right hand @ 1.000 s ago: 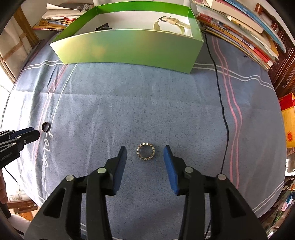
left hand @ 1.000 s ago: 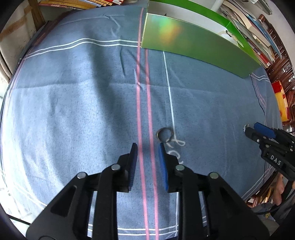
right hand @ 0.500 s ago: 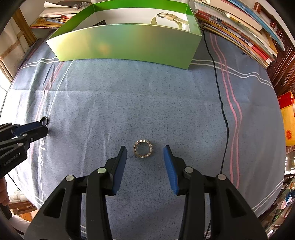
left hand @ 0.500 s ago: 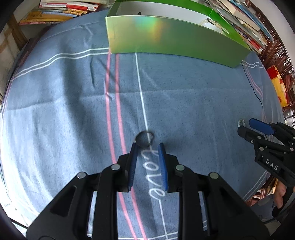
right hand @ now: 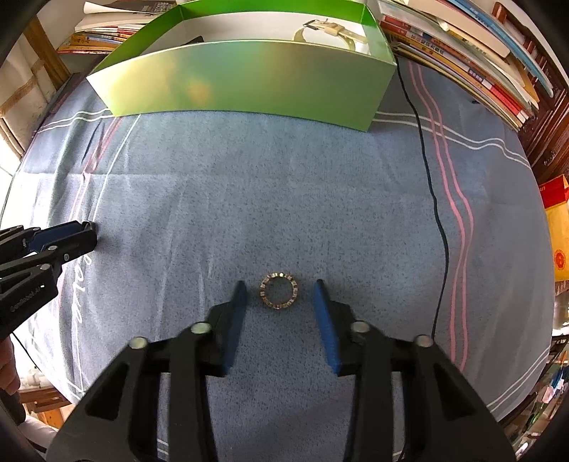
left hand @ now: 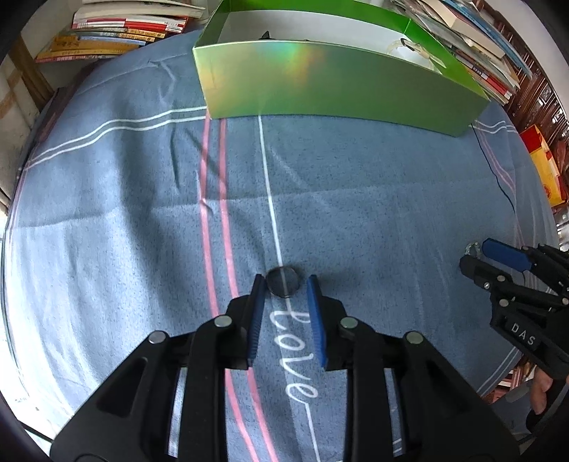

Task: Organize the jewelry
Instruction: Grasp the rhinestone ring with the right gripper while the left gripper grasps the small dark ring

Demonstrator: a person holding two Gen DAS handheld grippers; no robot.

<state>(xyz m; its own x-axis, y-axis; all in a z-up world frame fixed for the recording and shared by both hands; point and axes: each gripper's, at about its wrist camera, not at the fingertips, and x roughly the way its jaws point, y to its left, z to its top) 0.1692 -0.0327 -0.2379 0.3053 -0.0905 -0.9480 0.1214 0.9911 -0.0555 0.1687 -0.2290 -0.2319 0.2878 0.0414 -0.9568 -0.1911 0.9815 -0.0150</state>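
Note:
A dark plain ring [left hand: 282, 282] lies flat on the blue cloth, between the fingertips of my left gripper [left hand: 284, 286]. Its jaws stand narrowly apart and do not press the ring. A gold studded ring [right hand: 279, 291] lies between the tips of my right gripper [right hand: 279, 295]. Those jaws are closing, with a gap still on each side of the ring. Each gripper shows in the other's view: the right gripper [left hand: 474, 254] and the left gripper [right hand: 87, 236]. The open green box [right hand: 249, 81] stands at the back with a watch [right hand: 330, 30] inside.
The blue cloth [left hand: 106, 220] has pink and white stripes and the word "love". Stacks of books [right hand: 480, 57] line the back and right. A black cable [right hand: 430, 177] runs down the right side. A red and yellow box [left hand: 544, 167] sits off the right edge.
My left gripper moved forward over the cloth until the dark ring lay between its tips. The right gripper stayed over the studded ring, its jaws a little narrower.

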